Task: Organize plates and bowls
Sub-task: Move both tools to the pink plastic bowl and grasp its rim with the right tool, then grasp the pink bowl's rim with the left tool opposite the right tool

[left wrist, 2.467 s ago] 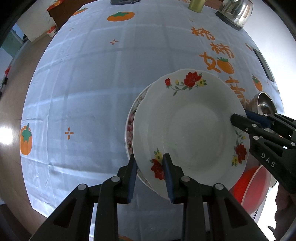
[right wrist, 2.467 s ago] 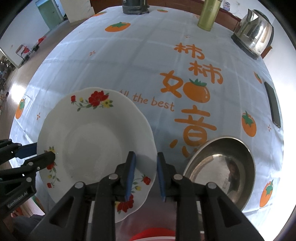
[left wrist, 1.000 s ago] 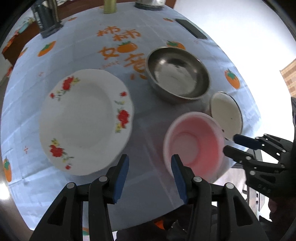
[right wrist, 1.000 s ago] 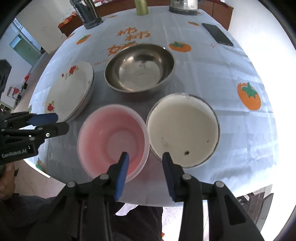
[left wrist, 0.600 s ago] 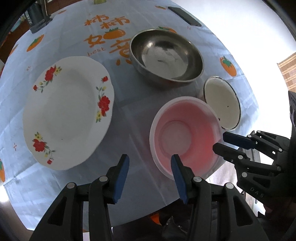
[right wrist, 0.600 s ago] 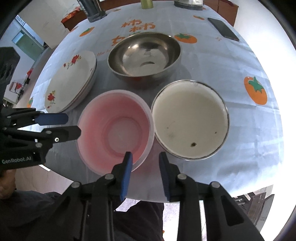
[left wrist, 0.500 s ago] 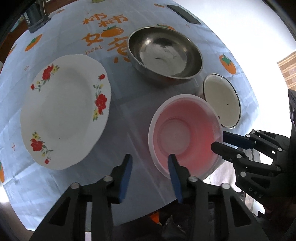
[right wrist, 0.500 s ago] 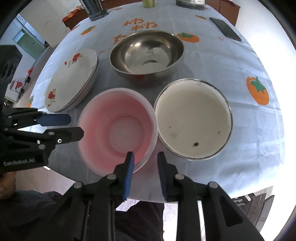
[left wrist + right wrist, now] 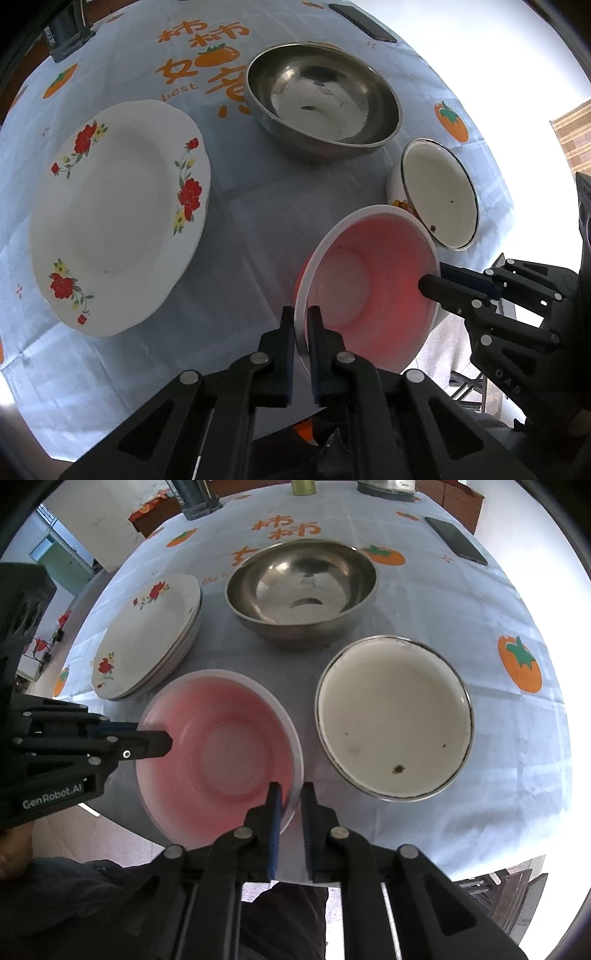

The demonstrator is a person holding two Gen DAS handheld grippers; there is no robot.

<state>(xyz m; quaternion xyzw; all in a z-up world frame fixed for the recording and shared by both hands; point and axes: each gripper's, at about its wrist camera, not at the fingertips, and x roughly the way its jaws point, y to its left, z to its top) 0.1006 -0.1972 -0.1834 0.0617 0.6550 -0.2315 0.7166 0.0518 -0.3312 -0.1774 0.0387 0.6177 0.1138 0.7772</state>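
A pink plastic bowl [image 9: 369, 295] [image 9: 221, 753] is at the table's near edge. My left gripper [image 9: 301, 325] [image 9: 162, 744] has its jaws closing tight on the bowl's left rim, pads pressing it. On the opposite rim my right gripper [image 9: 291, 794] [image 9: 430, 284] is closing the same way, and the rim is pinched between its pads. Left of the bowl is a stack of flowered white plates [image 9: 114, 214] [image 9: 147, 638]. Behind it stands a steel bowl [image 9: 321, 99] [image 9: 303, 587], and to its right a white enamel bowl [image 9: 439, 192] [image 9: 391, 716].
The tablecloth [image 9: 498, 738] carries orange fruit prints. A dark phone [image 9: 456, 541] [image 9: 364, 22] lies at the far right. A dark container [image 9: 192, 498], a green bottle [image 9: 303, 485] and a kettle [image 9: 388, 485] line the far edge. A person's dark-clad legs [image 9: 288, 923] are below the near edge.
Earlier both grippers held a flowered plate over the stack. Since then they moved to the pink bowl, and in the last half second both pairs of jaws closed onto its rim.
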